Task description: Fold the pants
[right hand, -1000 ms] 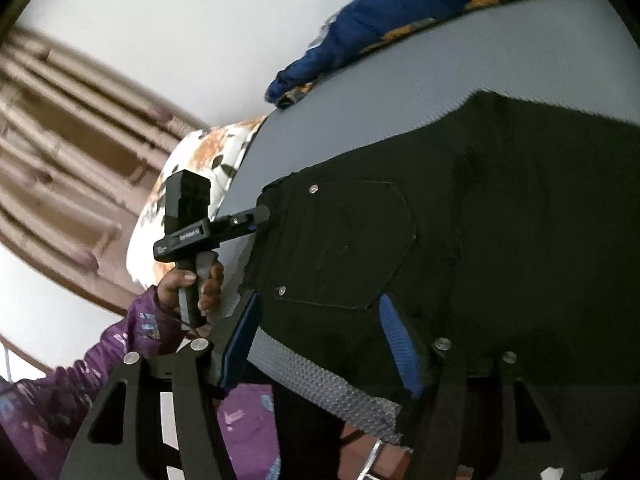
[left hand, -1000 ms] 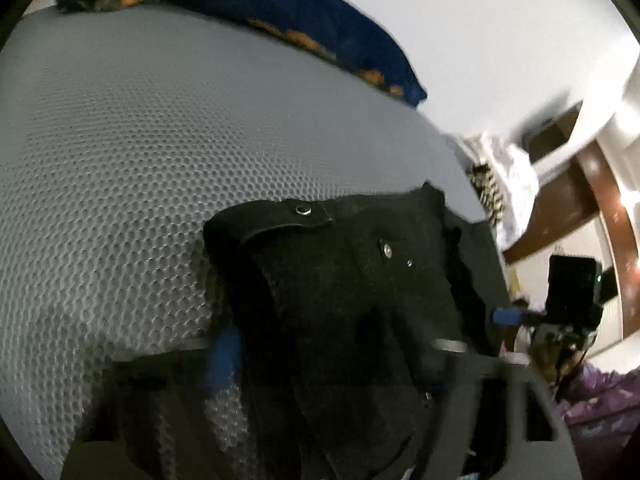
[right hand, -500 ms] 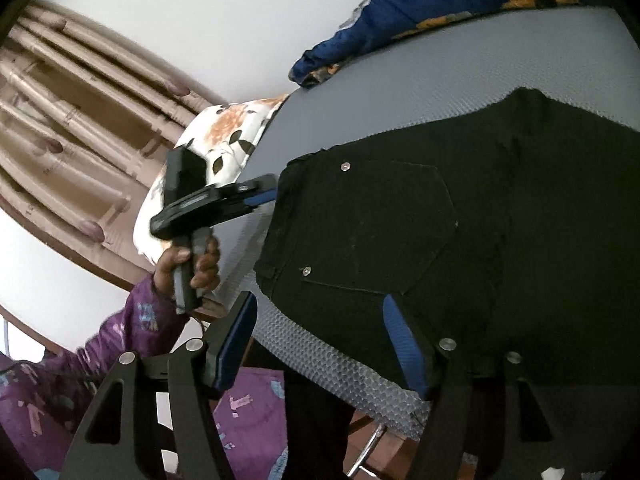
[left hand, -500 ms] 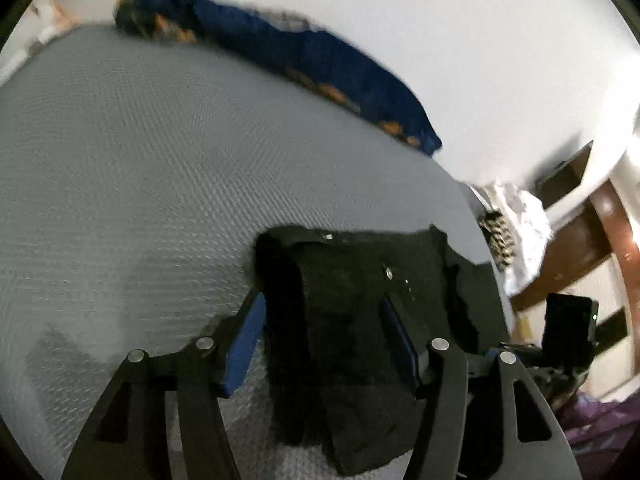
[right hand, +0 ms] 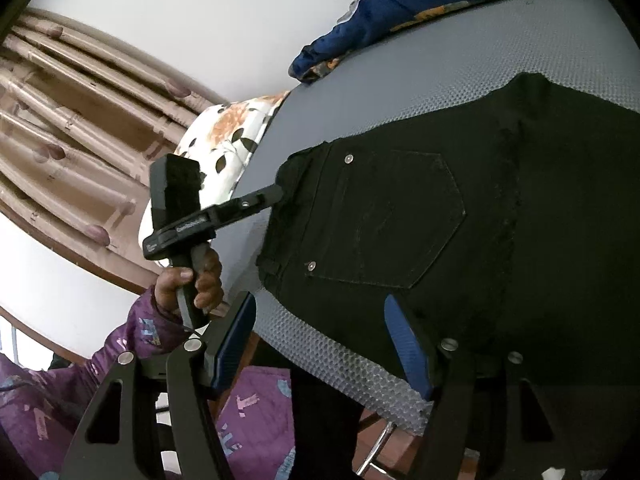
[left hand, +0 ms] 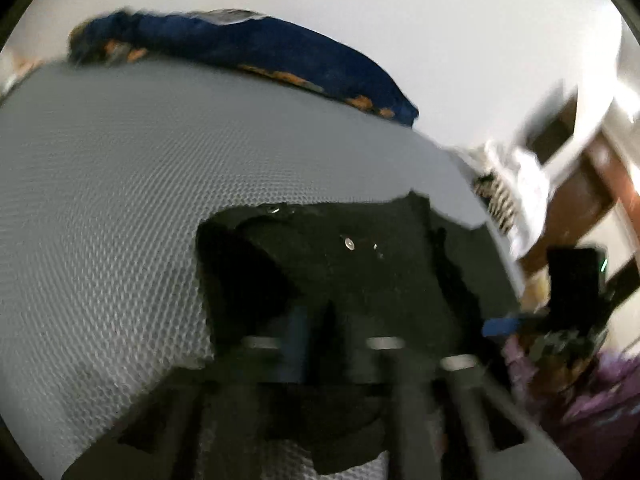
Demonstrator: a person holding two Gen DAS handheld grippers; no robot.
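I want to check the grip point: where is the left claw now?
In the right wrist view, the left claw sits left of centre, closed on the waistband corner of the black pants, near the floral pillow.

black pants (right hand: 460,220), grey honeycomb mattress (left hand: 120,184)

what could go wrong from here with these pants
1. The left claw is shut on just the waistband corner of the pants; a pull may slip it free.
2. The right claw is open and holds nothing, so a one-sided lift could bunch the cloth.
3. The pants lie at the near edge of the mat; a drag might slide them off.
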